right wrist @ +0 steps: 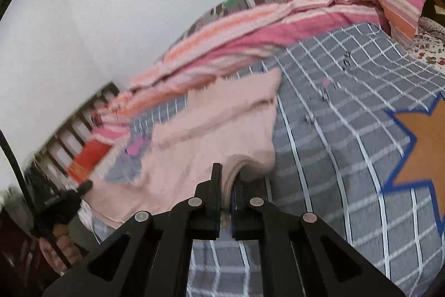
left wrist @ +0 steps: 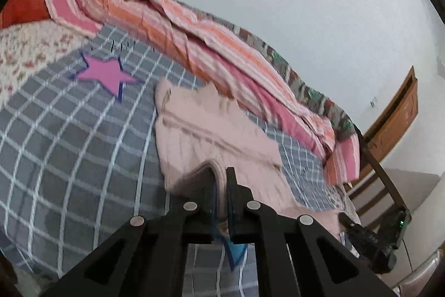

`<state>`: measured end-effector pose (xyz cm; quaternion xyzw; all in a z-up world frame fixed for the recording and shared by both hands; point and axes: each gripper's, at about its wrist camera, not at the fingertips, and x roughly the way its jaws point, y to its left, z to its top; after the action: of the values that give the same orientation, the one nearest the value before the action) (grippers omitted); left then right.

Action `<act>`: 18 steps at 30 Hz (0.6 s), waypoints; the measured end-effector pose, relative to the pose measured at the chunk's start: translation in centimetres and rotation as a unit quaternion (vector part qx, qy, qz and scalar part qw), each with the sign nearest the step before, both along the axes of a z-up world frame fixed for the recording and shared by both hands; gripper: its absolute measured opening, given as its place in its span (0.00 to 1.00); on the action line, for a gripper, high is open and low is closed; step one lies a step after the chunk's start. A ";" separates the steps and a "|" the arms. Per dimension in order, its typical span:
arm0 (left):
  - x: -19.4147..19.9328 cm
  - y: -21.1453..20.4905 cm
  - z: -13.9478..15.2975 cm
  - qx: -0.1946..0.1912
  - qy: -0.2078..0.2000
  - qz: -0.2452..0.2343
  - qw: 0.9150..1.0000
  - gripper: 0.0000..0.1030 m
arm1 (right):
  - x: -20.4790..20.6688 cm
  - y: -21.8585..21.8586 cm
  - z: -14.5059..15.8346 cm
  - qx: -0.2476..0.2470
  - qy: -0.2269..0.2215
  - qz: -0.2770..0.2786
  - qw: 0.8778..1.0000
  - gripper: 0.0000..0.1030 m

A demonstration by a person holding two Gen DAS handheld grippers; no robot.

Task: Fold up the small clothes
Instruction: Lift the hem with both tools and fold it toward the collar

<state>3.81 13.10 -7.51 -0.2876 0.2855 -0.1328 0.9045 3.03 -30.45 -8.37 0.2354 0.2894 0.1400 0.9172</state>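
A small pale pink garment lies on a grey checked bedsheet. My left gripper is shut on a folded edge of the garment at its near side and lifts it a little. In the right wrist view the same pink garment spreads to the left. My right gripper is shut on its near right corner, the cloth bunched between the fingers. The other gripper shows at the far right of the left wrist view and at the lower left of the right wrist view.
A pink and orange striped quilt is heaped along the wall side of the bed. The sheet bears a purple star and an orange star. A floral cover lies at the left. A wooden bed frame stands at the right.
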 end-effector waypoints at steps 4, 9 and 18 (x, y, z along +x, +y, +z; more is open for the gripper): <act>1.9 0.5 1.4 0.004 -0.009 0.023 1.000 0.06 | 1.9 -0.8 1.7 0.036 -0.025 -0.009 0.999 0.05; 4.1 0.5 2.3 0.023 -0.004 0.035 0.999 0.06 | 4.2 -0.3 3.2 0.031 -0.041 -0.007 0.999 0.05; 5.8 0.7 2.1 0.018 0.001 0.037 0.999 0.06 | 6.5 0.4 4.1 0.010 -0.036 0.001 0.999 0.05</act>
<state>9.58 13.82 -5.37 -0.2813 0.2783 -0.0940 0.9135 9.51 -30.08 -4.27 0.2386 0.2550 0.1523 0.9246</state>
